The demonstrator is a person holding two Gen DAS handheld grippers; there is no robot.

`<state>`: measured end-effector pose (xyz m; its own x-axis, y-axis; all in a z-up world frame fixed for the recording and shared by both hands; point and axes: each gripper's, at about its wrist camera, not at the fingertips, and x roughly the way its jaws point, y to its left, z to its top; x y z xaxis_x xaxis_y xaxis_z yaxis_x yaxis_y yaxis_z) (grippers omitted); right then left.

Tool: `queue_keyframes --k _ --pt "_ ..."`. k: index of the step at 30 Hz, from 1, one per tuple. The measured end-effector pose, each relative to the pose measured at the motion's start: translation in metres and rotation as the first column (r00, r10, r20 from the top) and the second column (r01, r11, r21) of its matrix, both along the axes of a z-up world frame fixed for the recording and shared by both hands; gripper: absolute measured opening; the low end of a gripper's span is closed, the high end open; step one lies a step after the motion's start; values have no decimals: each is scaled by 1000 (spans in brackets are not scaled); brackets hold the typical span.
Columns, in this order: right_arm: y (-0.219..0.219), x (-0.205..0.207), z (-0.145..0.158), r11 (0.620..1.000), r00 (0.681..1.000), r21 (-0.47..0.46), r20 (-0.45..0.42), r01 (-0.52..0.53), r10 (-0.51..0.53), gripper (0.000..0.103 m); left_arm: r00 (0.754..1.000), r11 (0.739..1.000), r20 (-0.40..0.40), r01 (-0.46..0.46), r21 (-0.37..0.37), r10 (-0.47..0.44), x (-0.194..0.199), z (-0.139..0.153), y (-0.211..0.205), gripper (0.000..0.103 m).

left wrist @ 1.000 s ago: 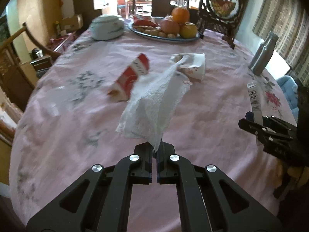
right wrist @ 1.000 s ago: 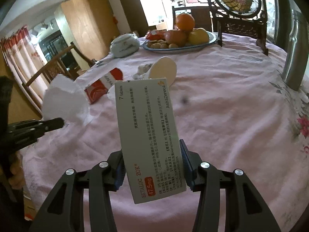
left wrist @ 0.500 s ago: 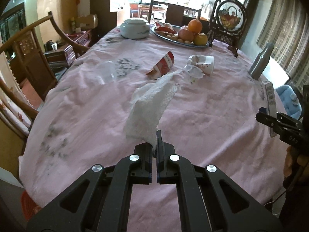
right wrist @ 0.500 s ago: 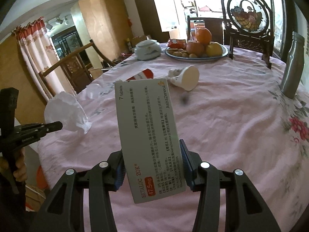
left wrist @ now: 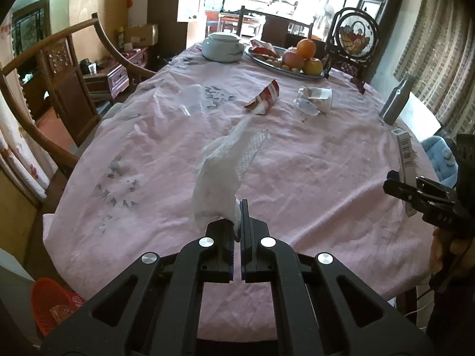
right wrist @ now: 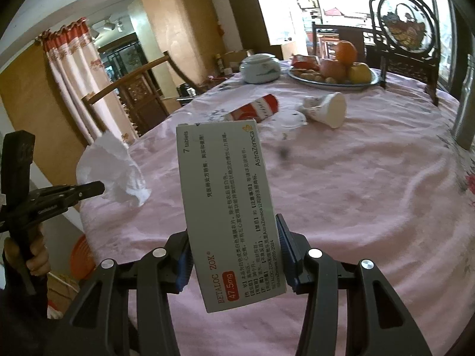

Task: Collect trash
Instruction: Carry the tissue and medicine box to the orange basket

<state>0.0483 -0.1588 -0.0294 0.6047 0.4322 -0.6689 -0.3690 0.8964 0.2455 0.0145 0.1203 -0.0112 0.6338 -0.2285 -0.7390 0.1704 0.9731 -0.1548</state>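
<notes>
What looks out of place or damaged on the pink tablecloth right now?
Three things lie tipped over mid-table: a clear plastic cup, a crushed red-and-white carton, and a crumpled white paper cup beside a loose clear lid.

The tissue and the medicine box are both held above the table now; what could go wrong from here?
1. The left gripper pinches only an edge of the tissue; it might tear or slip out.
2. The medicine box stands tall above the right gripper, held low down, so it could tilt.
3. The orange basket sits low beside the table; a drop may miss it.
</notes>
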Motion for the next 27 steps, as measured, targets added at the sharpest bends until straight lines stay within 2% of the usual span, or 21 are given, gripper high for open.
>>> queue_keyframes --k 8,18,27 --pt "33 -13 11 997 996 -2 24 -81 81 49 998 1000 70 8 -7 -8 -25 16 11 4" --pt "83 -23 18 983 982 -9 28 -186 186 49 992 999 125 -28 -19 31 -50 31 34 4" --pt "152 -46 35 944 943 -25 60 -328 329 49 977 991 165 -136 -21 137 -87 40 76 4"
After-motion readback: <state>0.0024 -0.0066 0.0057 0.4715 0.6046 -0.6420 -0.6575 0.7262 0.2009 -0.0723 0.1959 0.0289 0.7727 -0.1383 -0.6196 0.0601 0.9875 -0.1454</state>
